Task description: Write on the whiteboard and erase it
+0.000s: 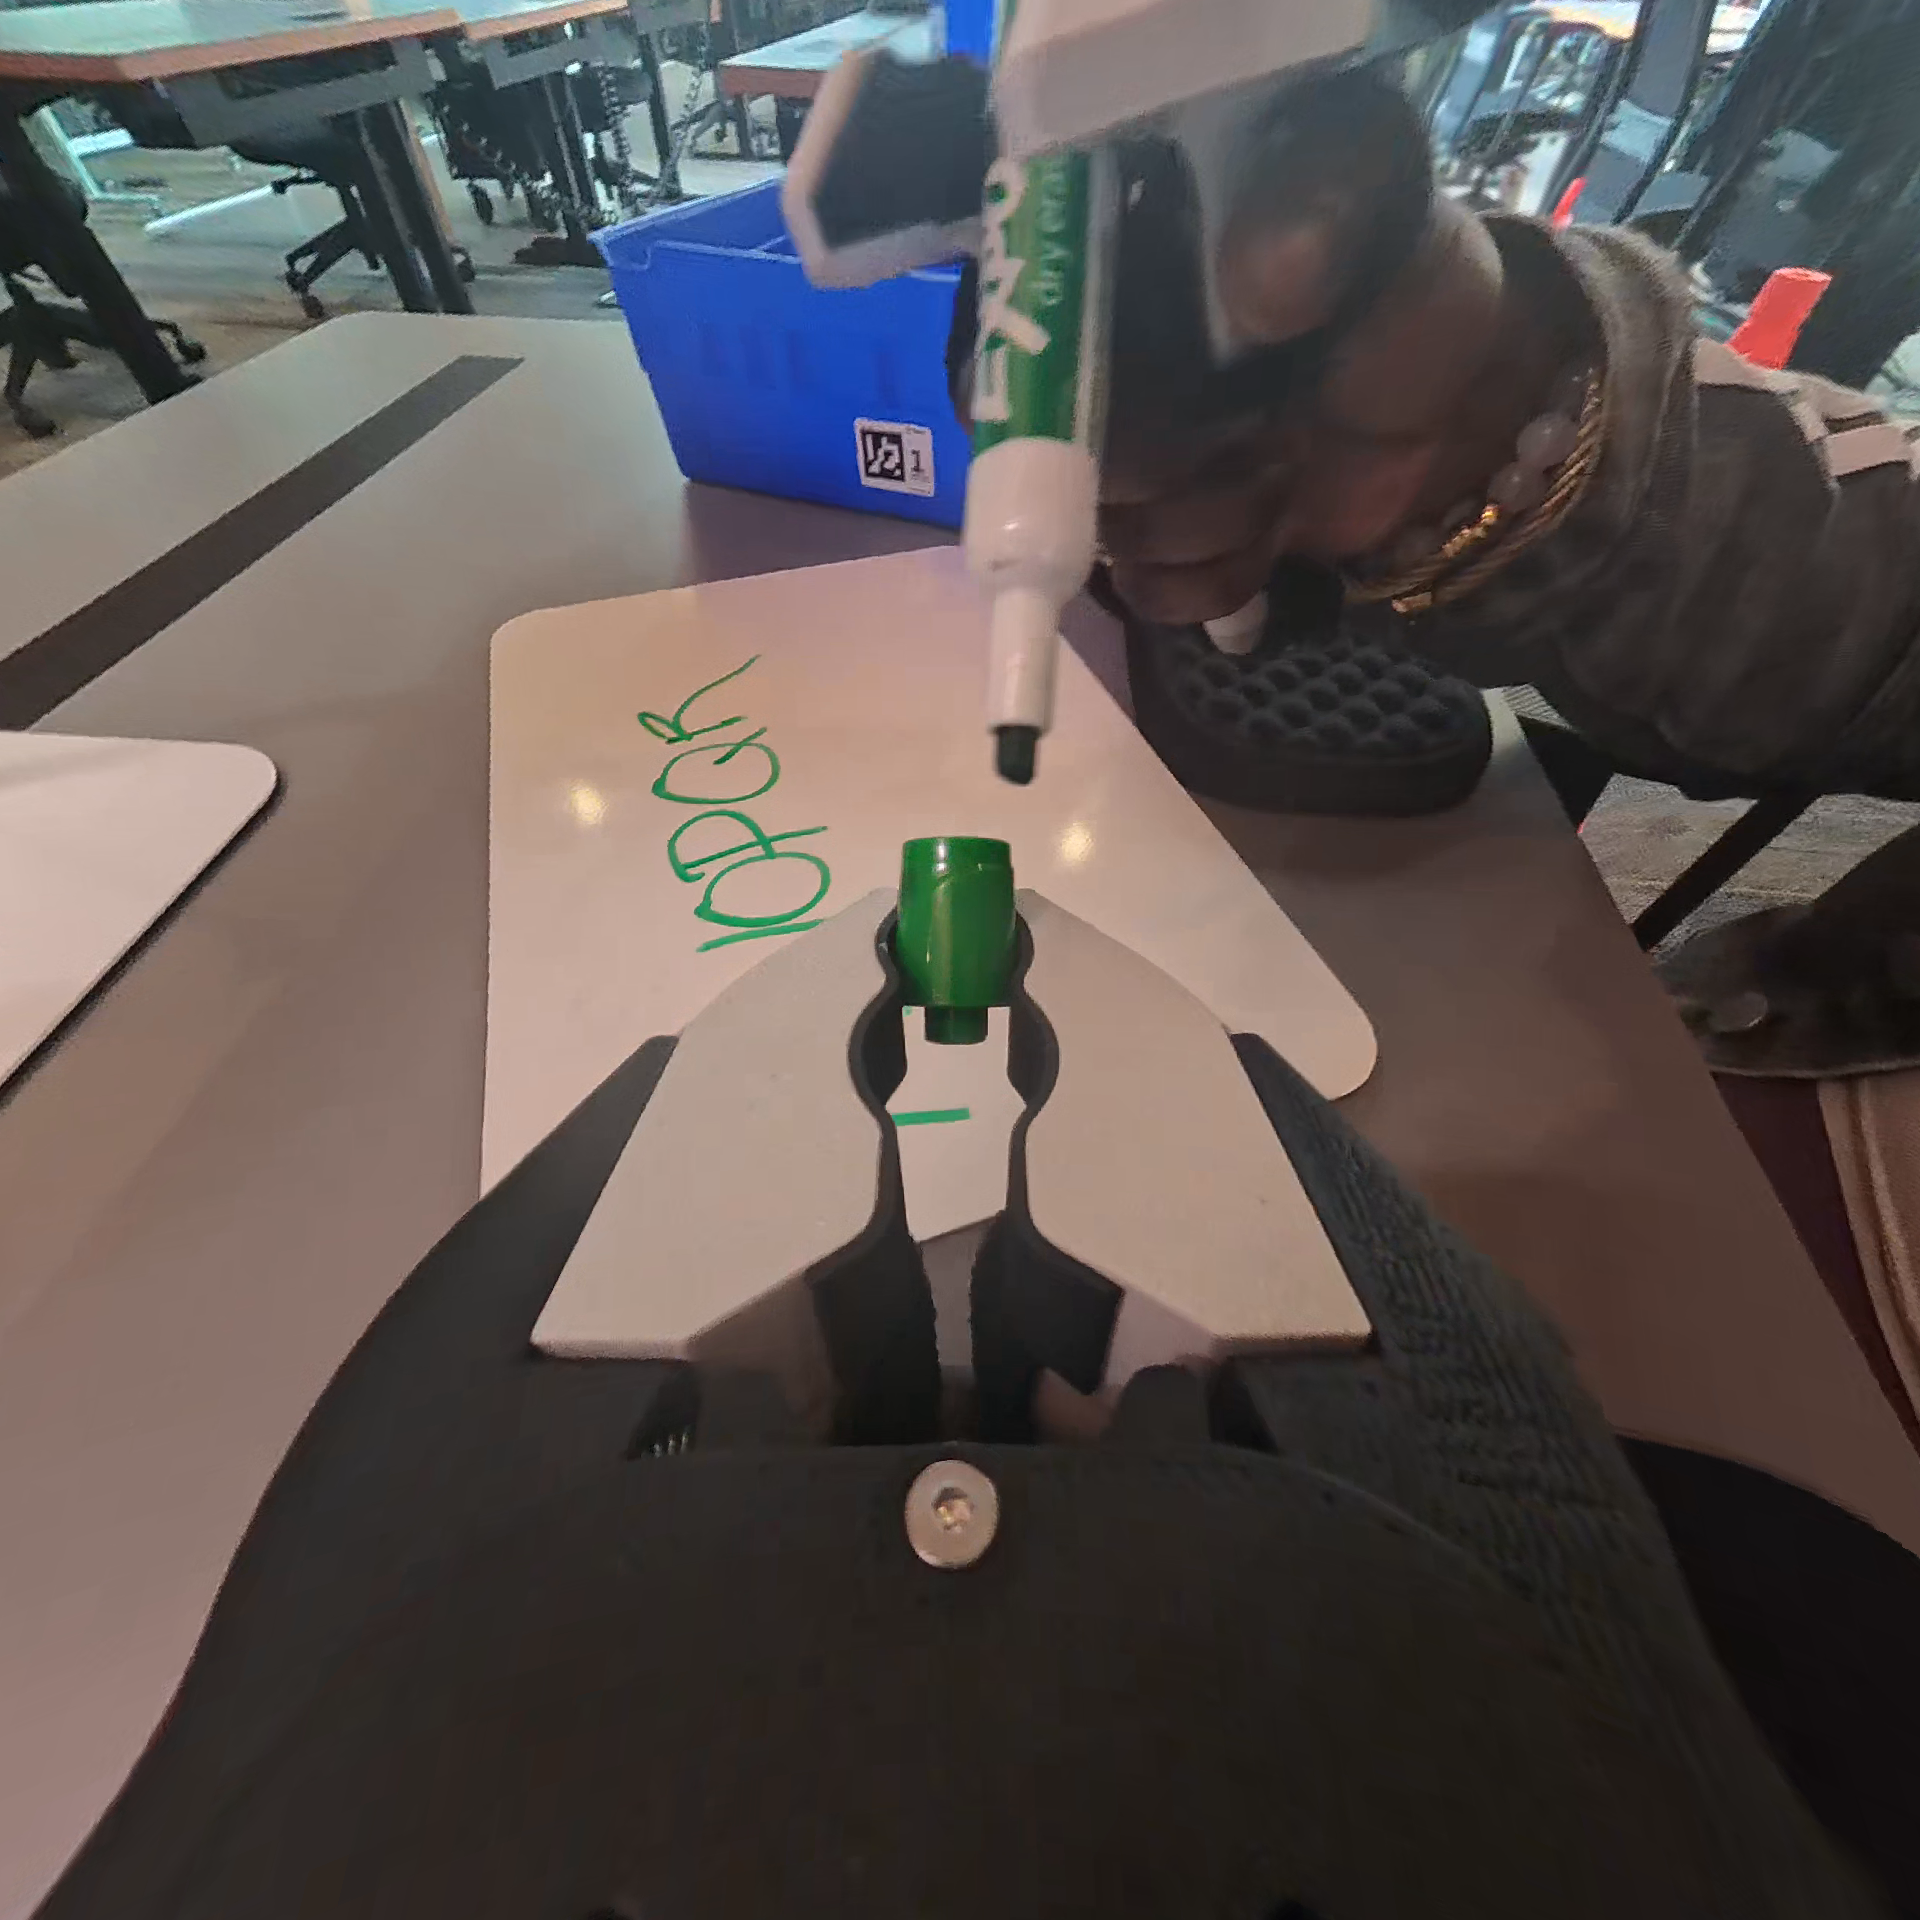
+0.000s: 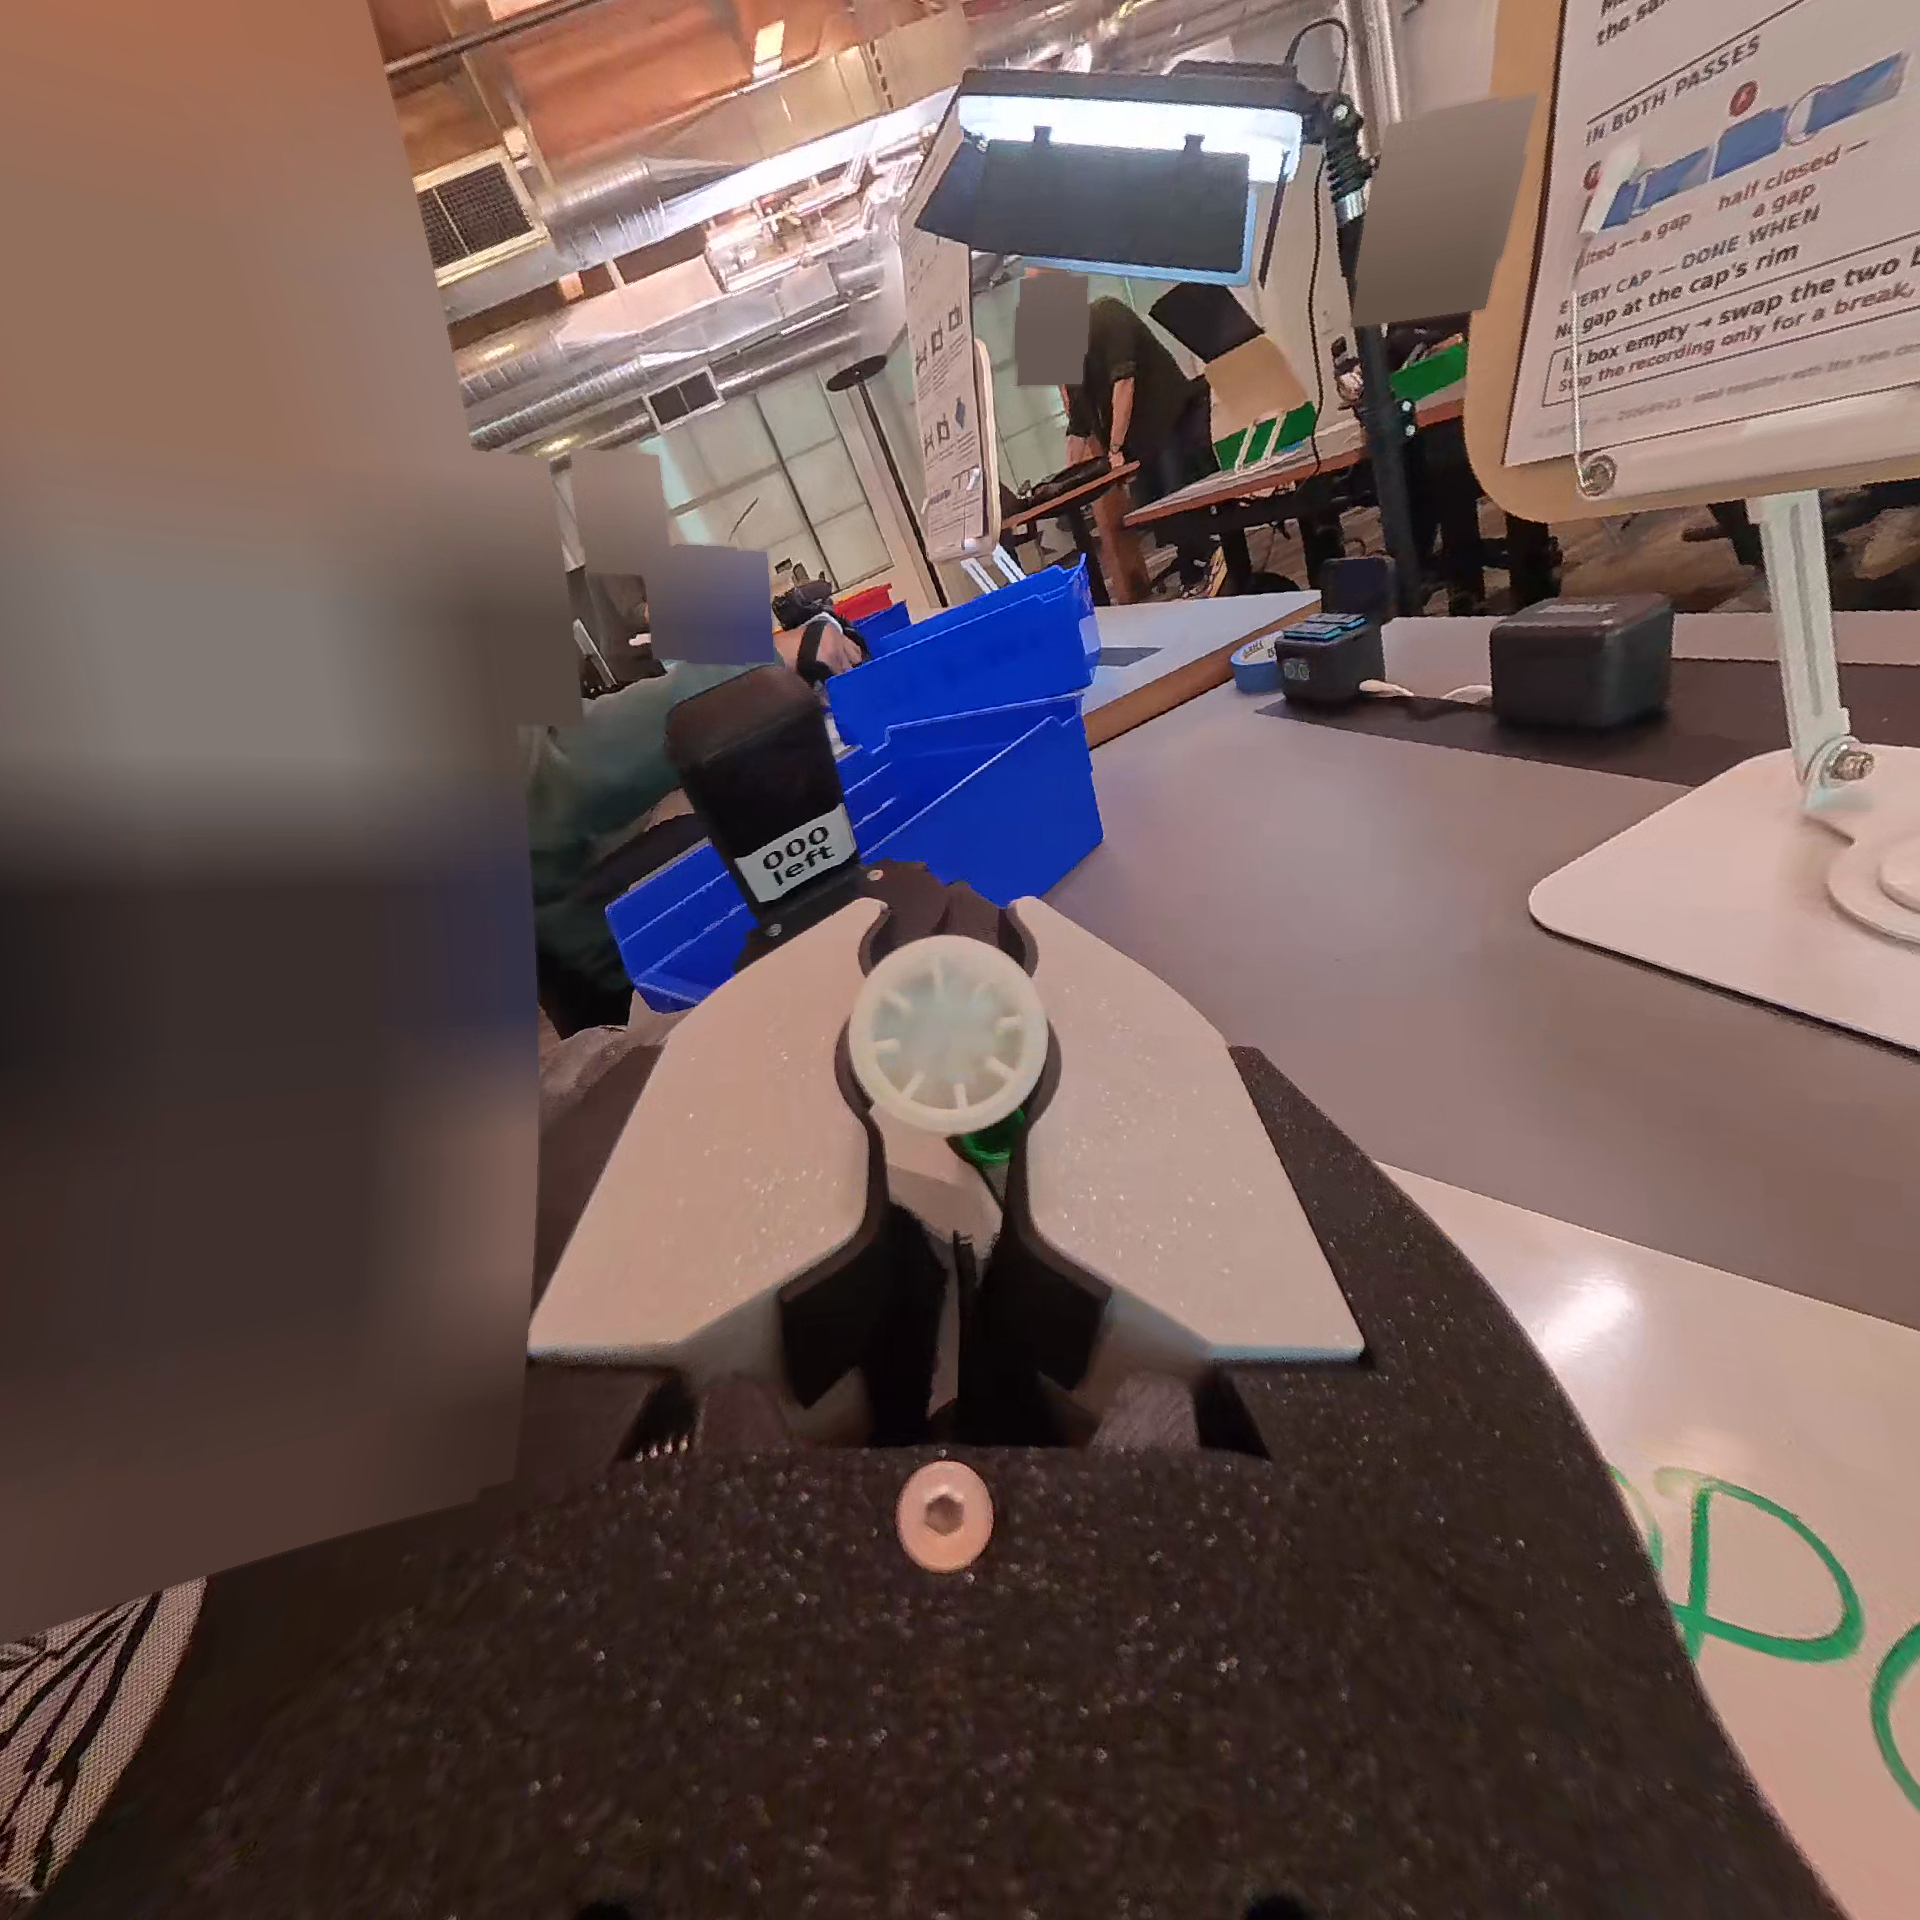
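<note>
A white whiteboard [image 1: 914,748] lies on the grey table and carries green writing [image 1: 743,821]. My left gripper [image 1: 954,925] is shut on the green marker cap [image 1: 954,914], its open end facing up just above the board. My right gripper [image 1: 1039,135] hangs above it, shut on the green marker [image 1: 1029,312], whose bare tip [image 1: 1016,753] points down a short way over the cap. In the right wrist view my right gripper [image 2: 948,925] clamps the marker's white back end [image 2: 945,1039]. The cap [image 2: 982,1143] peeks out below, and the board [image 2: 1714,1455] is at lower right.
A black dimpled eraser pad [image 1: 1309,717] lies at the board's far right edge under a person's hand. A blue bin [image 1: 790,364] stands behind the board, and a second white board [image 1: 104,862] lies at the left. A sheet on a white stand [image 2: 1714,883] is at the right, with people beyond. The gap from one gripper's tips to the other's is roughly 9 cm.
</note>
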A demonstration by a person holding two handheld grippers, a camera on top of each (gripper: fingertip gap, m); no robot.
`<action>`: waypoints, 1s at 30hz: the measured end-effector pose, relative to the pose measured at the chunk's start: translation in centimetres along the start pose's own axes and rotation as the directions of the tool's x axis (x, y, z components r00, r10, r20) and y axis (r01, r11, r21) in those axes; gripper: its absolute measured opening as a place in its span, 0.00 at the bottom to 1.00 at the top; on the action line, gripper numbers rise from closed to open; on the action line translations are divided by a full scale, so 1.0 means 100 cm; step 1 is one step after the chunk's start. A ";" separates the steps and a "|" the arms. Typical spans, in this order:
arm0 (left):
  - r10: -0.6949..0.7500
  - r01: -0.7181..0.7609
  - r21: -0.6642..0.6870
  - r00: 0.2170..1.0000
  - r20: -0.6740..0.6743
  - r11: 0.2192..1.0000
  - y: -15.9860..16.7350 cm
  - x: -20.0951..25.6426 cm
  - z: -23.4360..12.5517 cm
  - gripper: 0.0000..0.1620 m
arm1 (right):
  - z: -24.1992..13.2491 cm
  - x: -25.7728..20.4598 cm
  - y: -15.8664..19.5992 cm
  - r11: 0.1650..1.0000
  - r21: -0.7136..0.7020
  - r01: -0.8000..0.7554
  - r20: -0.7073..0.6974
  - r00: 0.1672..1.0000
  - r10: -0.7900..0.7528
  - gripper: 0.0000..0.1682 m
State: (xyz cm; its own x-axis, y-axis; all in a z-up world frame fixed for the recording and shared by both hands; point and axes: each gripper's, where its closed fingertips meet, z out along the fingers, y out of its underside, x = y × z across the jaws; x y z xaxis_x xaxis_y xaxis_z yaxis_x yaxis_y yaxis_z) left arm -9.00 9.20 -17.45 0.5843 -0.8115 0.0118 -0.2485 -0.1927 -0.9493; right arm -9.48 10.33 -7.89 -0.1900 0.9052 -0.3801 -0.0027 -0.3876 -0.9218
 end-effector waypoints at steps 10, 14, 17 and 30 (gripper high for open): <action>0.020 -0.021 0.090 1.000 0.017 0.996 -0.018 0.006 -0.006 0.09 | 0.011 0.000 0.013 1.000 0.010 -0.006 -0.006 1.000 0.006 0.11; 0.087 -0.091 0.054 0.993 0.077 0.994 -0.015 0.003 -0.007 0.08 | 0.010 0.003 0.020 0.999 0.009 -0.039 0.002 0.999 0.039 0.11; 0.140 -0.139 -0.018 0.982 0.129 0.990 -0.008 -0.002 -0.006 0.08 | 0.010 0.006 0.027 0.999 -0.014 -0.046 -0.003 0.999 0.046 0.12; 0.321 -0.298 -0.189 0.941 0.108 0.936 0.010 -0.005 -0.004 0.09 | 0.009 0.001 0.052 0.980 -0.168 0.104 0.042 0.994 -0.098 0.13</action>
State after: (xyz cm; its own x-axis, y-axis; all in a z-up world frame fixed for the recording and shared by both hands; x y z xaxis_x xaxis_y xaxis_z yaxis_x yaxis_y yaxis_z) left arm -9.84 9.21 -18.24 0.5532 -0.7660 -0.3273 -0.5522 -0.0430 -0.8326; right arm -10.45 8.27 -12.70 -0.2295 0.9308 -0.2845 0.1422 -0.2571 -0.9559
